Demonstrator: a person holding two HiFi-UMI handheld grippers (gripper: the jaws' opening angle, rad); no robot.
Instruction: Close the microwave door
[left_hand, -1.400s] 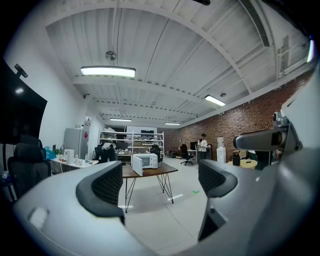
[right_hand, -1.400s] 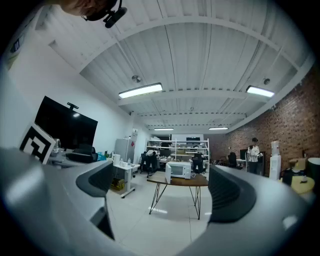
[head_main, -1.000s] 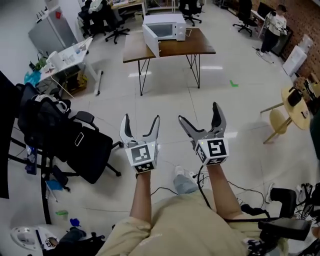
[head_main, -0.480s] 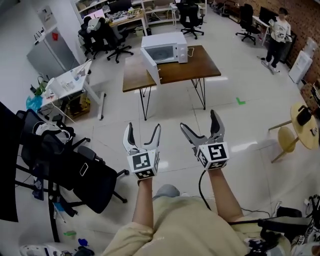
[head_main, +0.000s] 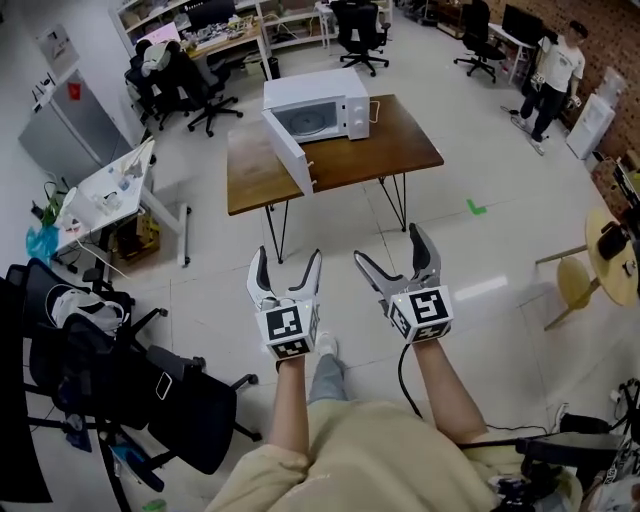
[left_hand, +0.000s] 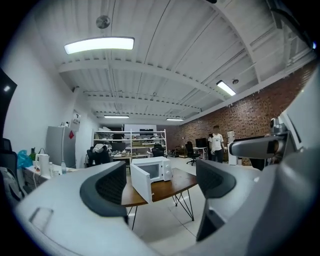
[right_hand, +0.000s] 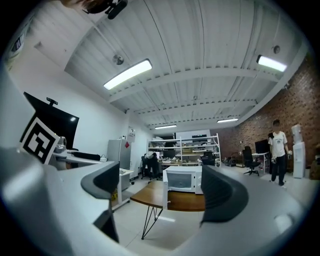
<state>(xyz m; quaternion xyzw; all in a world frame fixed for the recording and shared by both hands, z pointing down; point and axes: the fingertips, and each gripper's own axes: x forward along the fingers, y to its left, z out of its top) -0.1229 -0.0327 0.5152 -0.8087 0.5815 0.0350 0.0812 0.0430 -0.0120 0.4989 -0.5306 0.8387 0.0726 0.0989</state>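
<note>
A white microwave (head_main: 325, 100) stands on a brown wooden table (head_main: 400, 148) across the floor, well ahead of both grippers. Its door (head_main: 288, 150) hangs open toward me at the table's front left. My left gripper (head_main: 286, 258) and right gripper (head_main: 390, 248) are held side by side in the air, pointing at the table. Both sets of jaws are closing, the right more than the left, with nothing between them. The left gripper view shows the microwave (left_hand: 159, 169) and open door (left_hand: 141, 183) between the jaws. The right gripper view shows the microwave (right_hand: 184, 180) too.
A black office chair (head_main: 150, 395) loaded with bags stands close at the left. A white desk (head_main: 105, 190) sits further left, a small round table (head_main: 612, 255) at the right. A person (head_main: 553, 70) stands at the back right. A cable trails on the floor.
I have walked toward the table, so the microwave looms larger and lower in the head view. The right jaws have narrowed. The black chair has slid back on my left.
</note>
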